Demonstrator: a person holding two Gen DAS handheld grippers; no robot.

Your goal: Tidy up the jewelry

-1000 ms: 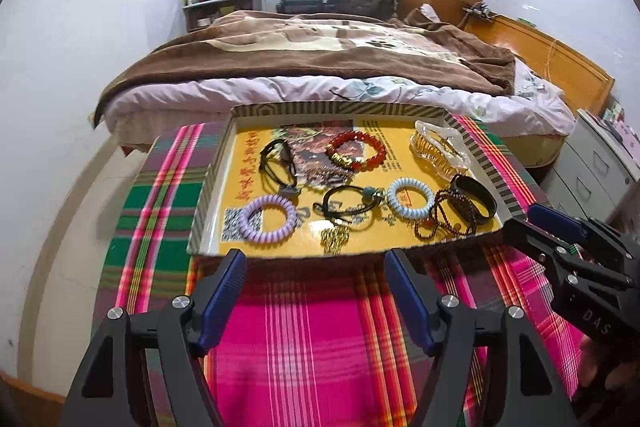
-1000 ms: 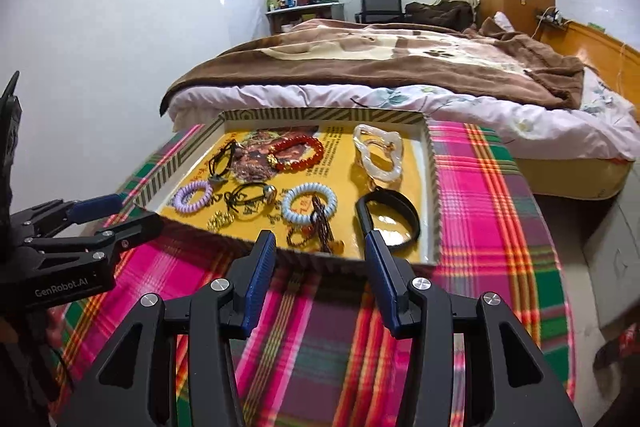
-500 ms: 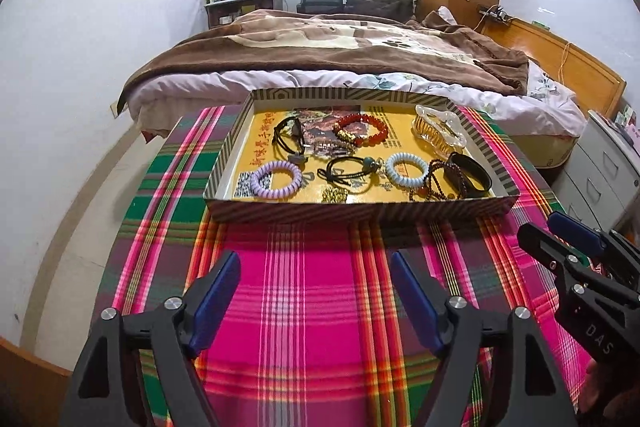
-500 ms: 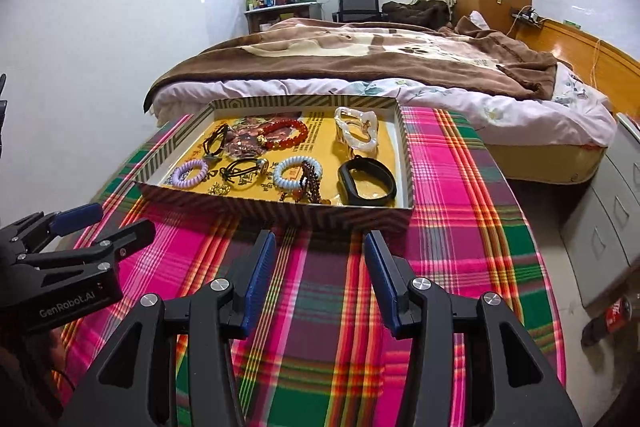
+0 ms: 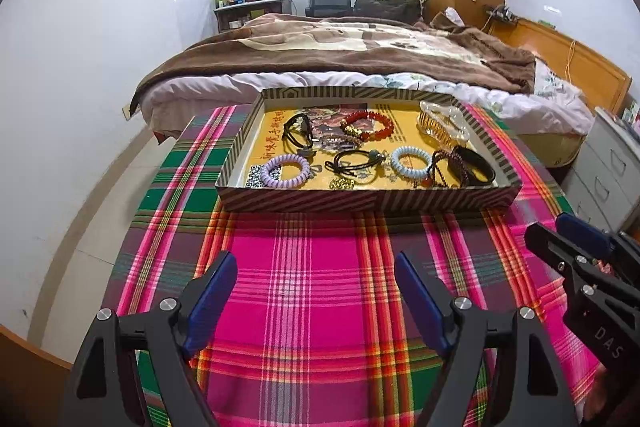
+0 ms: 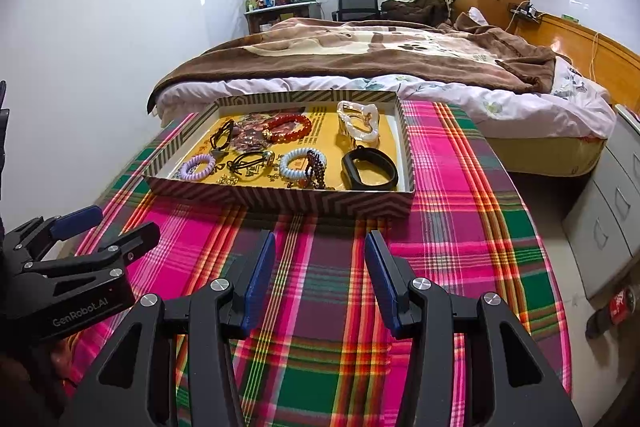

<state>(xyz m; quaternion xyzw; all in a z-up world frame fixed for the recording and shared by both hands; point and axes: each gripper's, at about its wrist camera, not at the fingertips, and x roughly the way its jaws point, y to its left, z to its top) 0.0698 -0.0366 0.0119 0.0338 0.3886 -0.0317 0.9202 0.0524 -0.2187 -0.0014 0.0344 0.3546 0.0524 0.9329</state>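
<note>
A striped tray with a yellow floor stands on the plaid tablecloth. In it lie a red bead bracelet, a purple coil band, a light blue coil band, a black band, a clear hair claw, black hair ties and dark beads. My left gripper is open and empty, well short of the tray. My right gripper is open and empty, also short of it.
The plaid cloth covers a round table. A bed with a brown blanket stands right behind the tray. A grey drawer unit is at the right. A white wall is at the left.
Both grippers have pulled back from the tray toward the near table edge and risen. The tray now looks farther away. Both stay open and empty.
</note>
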